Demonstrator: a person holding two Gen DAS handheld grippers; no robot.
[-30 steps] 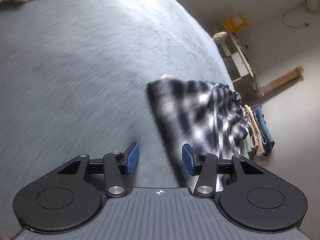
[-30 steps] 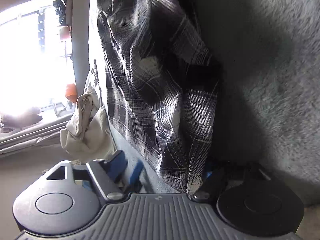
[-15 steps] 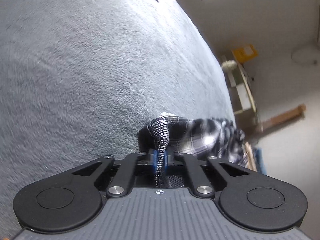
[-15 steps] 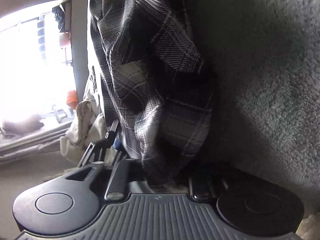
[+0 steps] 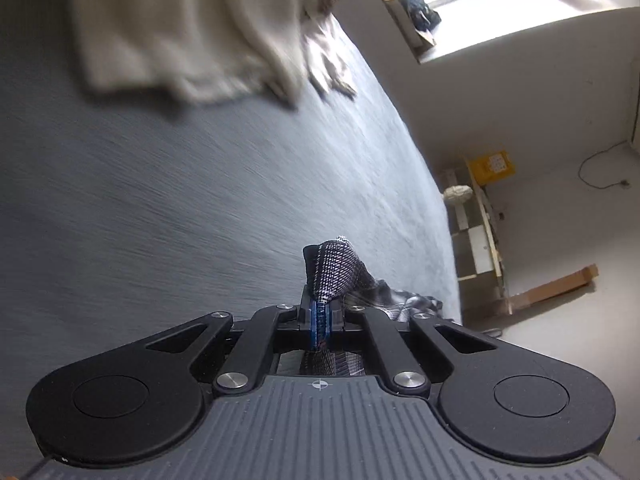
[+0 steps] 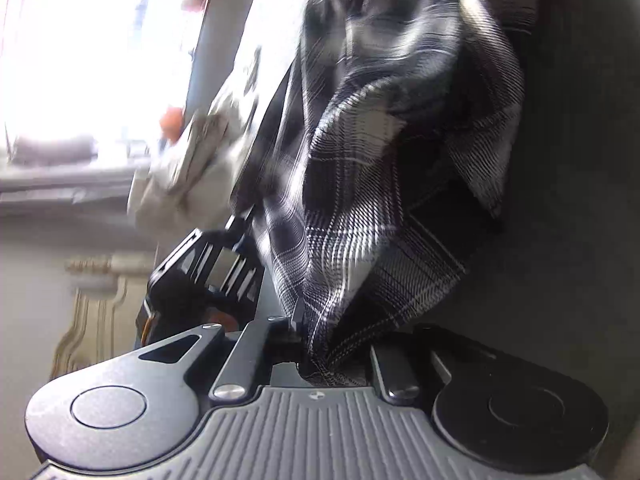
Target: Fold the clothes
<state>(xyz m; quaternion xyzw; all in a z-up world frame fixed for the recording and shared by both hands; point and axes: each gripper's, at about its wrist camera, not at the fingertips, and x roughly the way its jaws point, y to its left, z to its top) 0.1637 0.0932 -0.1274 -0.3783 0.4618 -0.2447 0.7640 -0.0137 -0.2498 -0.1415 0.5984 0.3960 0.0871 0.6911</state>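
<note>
the left tongs [image 5: 320, 322] are pinching a bunched corner of the plaid shirt [image 5: 336, 276] over the grey bed [image 5: 180, 200]. the right tongs [image 6: 316, 344] are gripping another shirt edge [image 6: 360, 220]; draping cloth is hiding their tips. at 11 o'clock, motion is blurring beige clothes [image 5: 180, 32].

The left gripper [image 5: 319, 322] has matte black linkage arms joined by silver round-head screws, and blue ribbed pads [image 5: 316, 320] beyond them. Either side of the arms sit rounded black housings with circular recesses. Nearest the camera lies a grey ridged plate bearing a small crosshair mark. The right gripper [image 6: 316, 350] has the same build.
</note>
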